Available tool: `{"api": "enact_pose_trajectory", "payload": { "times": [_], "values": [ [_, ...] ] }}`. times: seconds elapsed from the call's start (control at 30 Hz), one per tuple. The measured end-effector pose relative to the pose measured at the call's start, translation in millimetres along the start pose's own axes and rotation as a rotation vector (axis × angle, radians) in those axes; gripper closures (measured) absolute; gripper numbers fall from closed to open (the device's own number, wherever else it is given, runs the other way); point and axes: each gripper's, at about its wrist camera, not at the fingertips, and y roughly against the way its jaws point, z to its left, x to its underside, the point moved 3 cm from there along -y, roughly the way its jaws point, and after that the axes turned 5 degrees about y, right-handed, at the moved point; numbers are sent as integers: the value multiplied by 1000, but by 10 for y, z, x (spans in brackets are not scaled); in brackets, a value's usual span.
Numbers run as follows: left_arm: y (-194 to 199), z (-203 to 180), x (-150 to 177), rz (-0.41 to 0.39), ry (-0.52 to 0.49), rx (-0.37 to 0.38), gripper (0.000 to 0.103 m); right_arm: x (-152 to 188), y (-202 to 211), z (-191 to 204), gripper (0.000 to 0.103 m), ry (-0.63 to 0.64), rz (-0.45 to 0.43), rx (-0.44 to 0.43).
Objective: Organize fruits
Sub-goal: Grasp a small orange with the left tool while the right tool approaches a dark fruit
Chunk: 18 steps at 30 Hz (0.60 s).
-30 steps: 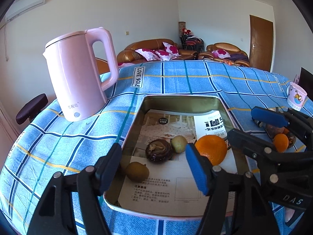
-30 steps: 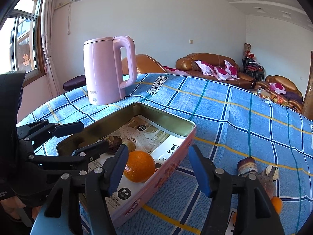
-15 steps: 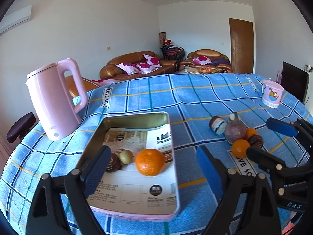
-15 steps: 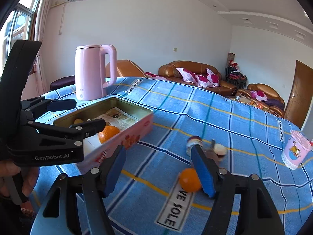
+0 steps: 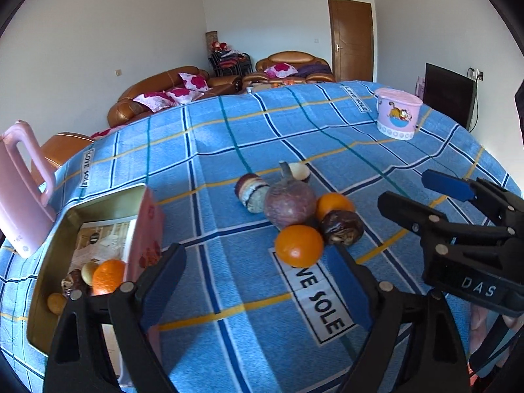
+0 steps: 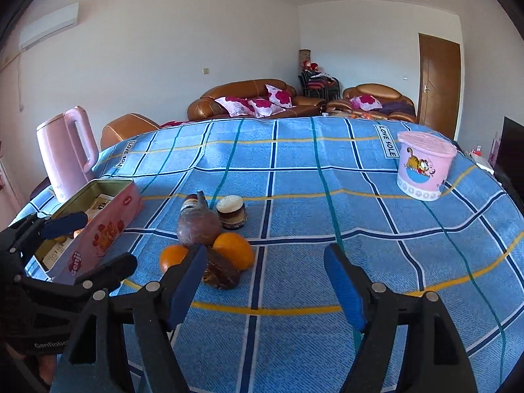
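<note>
A pile of fruit lies on the blue checked cloth: a near orange (image 5: 298, 245), a second orange (image 5: 334, 205), a purple round fruit with a stem (image 5: 290, 202), a dark wrinkled fruit (image 5: 342, 227) and two cut halves (image 5: 250, 191). The pink tin (image 5: 145, 229) at the left holds an orange (image 5: 108, 276) and small fruits. My left gripper (image 5: 258, 286) is open and empty, just short of the pile. My right gripper (image 6: 265, 283) is open and empty, just right of the pile (image 6: 209, 245).
A pink kettle (image 6: 65, 154) stands behind the tin (image 6: 98, 229) at the far left. A pink cartoon tub (image 6: 424, 170) stands at the far right of the table. The cloth's edge curves down on both sides. Sofas stand beyond the table.
Both grippers have swung right, away from the tin and toward the loose fruit pile. The orange stays in the tin. Both stay open.
</note>
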Motion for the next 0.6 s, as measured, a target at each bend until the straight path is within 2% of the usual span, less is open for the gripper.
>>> {"api": "enact_pose_trajectory", "payload": {
  "times": [0.27, 0.33, 0.4, 0.5, 0.6],
  "values": [
    [-286, -225, 40, 97, -31, 65, 27, 73, -11, -195, 27, -63, 15, 14],
    [-365, -243, 62, 136, -33, 86, 51, 76, -9, -224, 27, -76, 13, 7],
    [-387, -211, 64, 151, -8, 125, 62, 74, -8, -212, 27, -71, 15, 7],
    [-370, -143, 65, 146, 21, 136, 63, 57, -12, -162, 27, -55, 17, 0],
    [-314, -42, 57, 115, 38, 96, 63, 18, -46, -84, 27, -54, 25, -32]
  ]
}}
